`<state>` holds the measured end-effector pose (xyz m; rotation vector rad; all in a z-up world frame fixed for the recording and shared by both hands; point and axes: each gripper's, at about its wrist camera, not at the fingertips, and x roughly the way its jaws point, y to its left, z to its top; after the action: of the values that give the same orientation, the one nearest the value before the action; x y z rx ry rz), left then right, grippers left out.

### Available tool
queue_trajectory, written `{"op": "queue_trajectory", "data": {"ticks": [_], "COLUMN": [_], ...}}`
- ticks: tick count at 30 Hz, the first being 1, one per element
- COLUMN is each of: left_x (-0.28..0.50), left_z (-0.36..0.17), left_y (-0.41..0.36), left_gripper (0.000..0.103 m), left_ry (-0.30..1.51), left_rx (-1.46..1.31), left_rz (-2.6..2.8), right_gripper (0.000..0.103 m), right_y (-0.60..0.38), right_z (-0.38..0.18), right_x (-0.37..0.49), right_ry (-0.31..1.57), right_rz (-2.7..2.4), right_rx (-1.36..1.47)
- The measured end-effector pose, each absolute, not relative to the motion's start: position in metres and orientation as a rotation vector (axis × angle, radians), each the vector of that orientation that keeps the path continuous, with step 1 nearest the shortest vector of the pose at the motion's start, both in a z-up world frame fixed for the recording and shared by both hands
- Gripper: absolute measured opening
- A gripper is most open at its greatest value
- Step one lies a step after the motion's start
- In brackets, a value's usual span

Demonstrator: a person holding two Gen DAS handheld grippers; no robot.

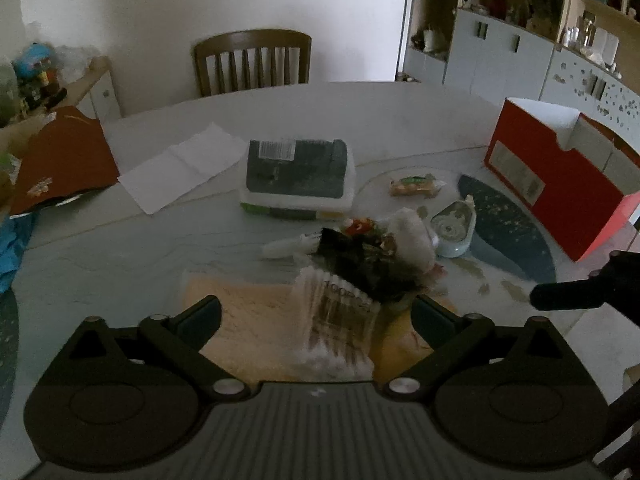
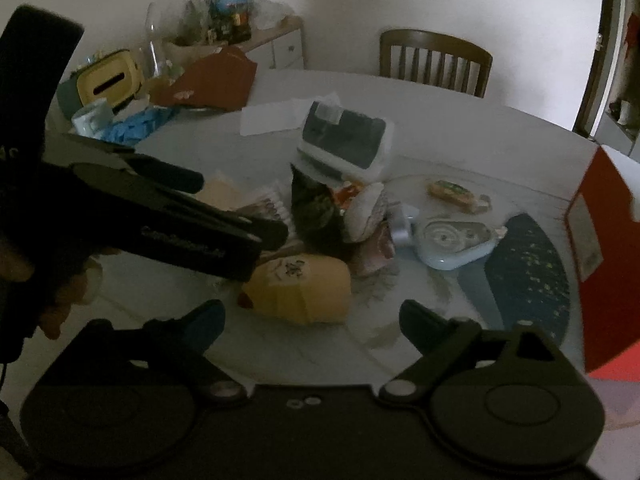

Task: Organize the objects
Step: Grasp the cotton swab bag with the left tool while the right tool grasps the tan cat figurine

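A heap of small objects lies on the round table. A pack of cotton swabs (image 1: 340, 320) stands between my left gripper's (image 1: 316, 316) wide-open fingers, over a yellow pouch (image 1: 248, 320). Behind it are a dark wrapped bundle (image 1: 360, 264) and a pale blue tape dispenser (image 1: 454, 230). In the right wrist view my right gripper (image 2: 312, 320) is open and empty just in front of the yellow pouch (image 2: 304, 292), with the dispenser (image 2: 456, 244) to the right. The left gripper shows there from the side at the swab pack (image 2: 268, 204).
A grey-topped box (image 1: 296, 176) sits mid-table beside a white sheet of paper (image 1: 180, 166). A snack packet (image 1: 414, 186) lies near a red carton (image 1: 560, 184) at the right. A brown bag (image 1: 64, 160) and clutter fill the left edge. A chair (image 1: 252, 60) stands behind.
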<state>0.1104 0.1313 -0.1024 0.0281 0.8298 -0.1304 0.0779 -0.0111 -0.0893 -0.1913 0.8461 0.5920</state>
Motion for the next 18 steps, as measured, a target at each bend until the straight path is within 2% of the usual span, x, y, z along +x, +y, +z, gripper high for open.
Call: {"op": "queue_trajectory", "data": {"ticks": [6,8,13,14,18], "left_x": [0.119,0.121,0.125,0.124,0.124], "left_z": [-0.111,-0.113,-0.116,-0.116,-0.118], "left_y": [0.134,0.134,0.135,0.136,0.137], "left_gripper": [0.09,0.075,0.065,0.058,0.046], "left_ry": [0.861,0.872,0.887,0.889,0.904], "left_rx": [0.017,0.013,-0.014,-0.018,-0.029], "left_rz": [-0.163,-0.179,-0.213,-0.219,-0.241], "right_gripper": [0.09,0.086,0.08,0.079,0.07], "right_y": [0.001,0.003,0.009,0.01,0.014], "right_z": [-0.1,-0.103,-0.106,-0.106,-0.105], "right_x": [0.088,0.092,0.098,0.098,0.097], "right_ry": [0.87,0.877,0.886,0.888,0.89], "right_rz": [0.594,0.591,0.587,0.587,0.581], "right_rx": [-0.191,-0.187,-0.188,-0.188,-0.193]}}
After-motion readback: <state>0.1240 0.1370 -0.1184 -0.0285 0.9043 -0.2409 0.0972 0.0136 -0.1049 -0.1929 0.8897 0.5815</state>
